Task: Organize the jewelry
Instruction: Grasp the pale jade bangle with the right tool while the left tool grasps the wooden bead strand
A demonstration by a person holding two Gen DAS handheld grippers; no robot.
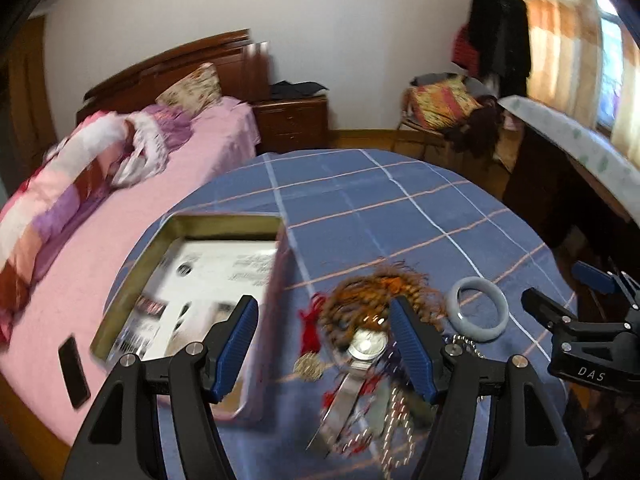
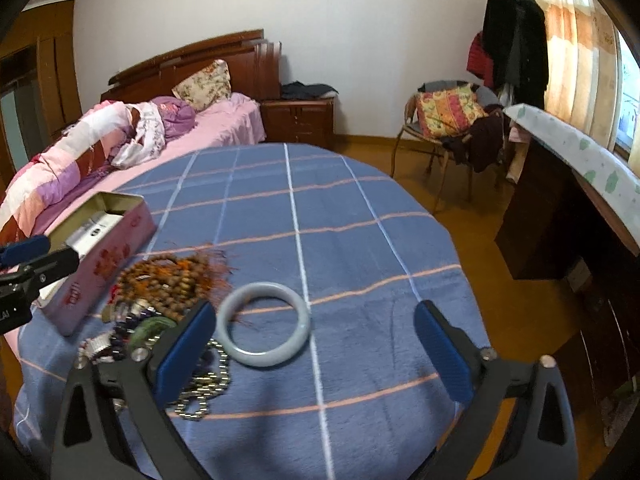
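A heap of jewelry (image 1: 372, 320) lies on the blue checked tablecloth (image 1: 400, 208): brown bead strings (image 2: 172, 280), a silver watch (image 1: 362, 346), a red tassel (image 1: 310, 322) and metal chains (image 2: 202, 394). A pale jade bangle (image 1: 479, 308) (image 2: 264, 324) rests flat to the right of the heap. An open pink tin box (image 1: 200, 280) (image 2: 100, 256) stands to the left. My left gripper (image 1: 324, 312) hangs open above the box's right wall and the heap. My right gripper (image 2: 316, 332) is open, its left finger beside the bangle.
A bed (image 1: 100, 208) with pink sheets and a black phone (image 1: 74, 372) runs along the left. A chair (image 2: 448, 120) piled with clothes stands behind the table. A dark desk (image 2: 560, 208) sits at the right, with wooden floor between.
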